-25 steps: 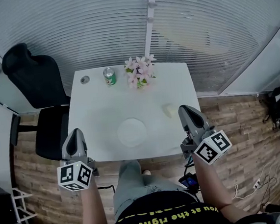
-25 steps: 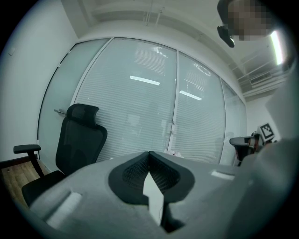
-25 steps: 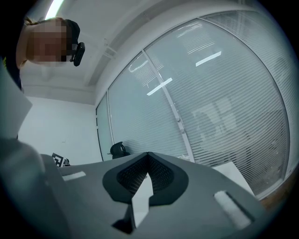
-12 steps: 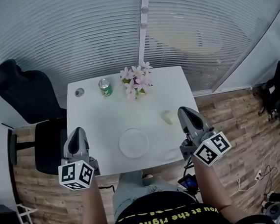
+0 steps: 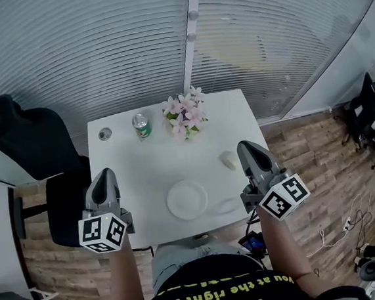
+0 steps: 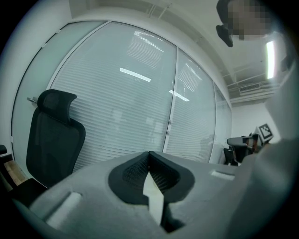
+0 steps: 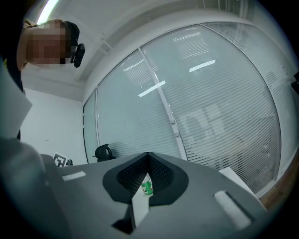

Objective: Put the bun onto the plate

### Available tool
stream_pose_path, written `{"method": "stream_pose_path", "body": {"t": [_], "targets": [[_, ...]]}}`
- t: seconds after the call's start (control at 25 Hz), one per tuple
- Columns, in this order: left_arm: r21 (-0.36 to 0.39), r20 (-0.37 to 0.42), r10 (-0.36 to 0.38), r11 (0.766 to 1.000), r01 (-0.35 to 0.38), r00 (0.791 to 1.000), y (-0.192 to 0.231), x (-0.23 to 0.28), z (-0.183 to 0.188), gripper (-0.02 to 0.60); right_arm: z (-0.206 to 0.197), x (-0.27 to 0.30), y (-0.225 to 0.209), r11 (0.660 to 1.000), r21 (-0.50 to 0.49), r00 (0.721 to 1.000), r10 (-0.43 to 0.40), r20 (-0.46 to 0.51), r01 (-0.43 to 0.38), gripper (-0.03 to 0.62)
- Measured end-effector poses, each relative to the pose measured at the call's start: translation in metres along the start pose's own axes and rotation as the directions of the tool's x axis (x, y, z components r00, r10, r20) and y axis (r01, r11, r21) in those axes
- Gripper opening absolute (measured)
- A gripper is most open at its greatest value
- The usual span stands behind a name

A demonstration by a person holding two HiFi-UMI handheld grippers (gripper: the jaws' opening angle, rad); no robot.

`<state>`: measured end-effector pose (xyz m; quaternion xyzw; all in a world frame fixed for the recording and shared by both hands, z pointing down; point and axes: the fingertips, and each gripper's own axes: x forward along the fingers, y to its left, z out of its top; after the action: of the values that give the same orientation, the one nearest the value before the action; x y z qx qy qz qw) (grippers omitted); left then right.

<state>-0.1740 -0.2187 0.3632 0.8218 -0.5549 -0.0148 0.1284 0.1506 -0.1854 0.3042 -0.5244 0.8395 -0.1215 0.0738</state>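
Both tools have jaws pressed together, empty: left gripper point(image 5: 105, 180) and right gripper point(image 5: 250, 152) hover at the table's point(image 5: 142, 163) near edge. The bun point(image 5: 227, 160) lies untouched at the plate's point(image 5: 187, 199) two o'clock. This looks like the approach step; next, the right jaws must open around the bun.

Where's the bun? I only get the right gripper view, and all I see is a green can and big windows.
Observer: In the head view the bun lies on the white table, just left of the right gripper.
Operator: Is the plate close to it?
Observer: The plate sits nearer the person and further left, apart from the bun, with nothing on it.
Operator: What about my other gripper?
Observer: The left gripper hovers by the table's front left corner, jaws together on nothing.
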Motion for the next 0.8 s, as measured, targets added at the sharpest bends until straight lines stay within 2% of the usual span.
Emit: {"method": "stream_pose_path", "body": {"t": [0.44, 0.8], "targets": [[-0.015, -0.051, -0.093, 0.996, 0.093, 0.994, 0.021, 0.026, -0.005, 0.0, -0.012, 0.033, 0.016, 0.999, 0.003, 0.999, -0.045, 0.001, 0.045, 0.006], [-0.035, -0.071, -0.095, 0.995, 0.093, 0.993, 0.033, 0.03, -0.014, 0.002, -0.018, 0.04, 0.021, 0.999, 0.008, 0.999, -0.049, -0.002, 0.049, 0.006]]}}
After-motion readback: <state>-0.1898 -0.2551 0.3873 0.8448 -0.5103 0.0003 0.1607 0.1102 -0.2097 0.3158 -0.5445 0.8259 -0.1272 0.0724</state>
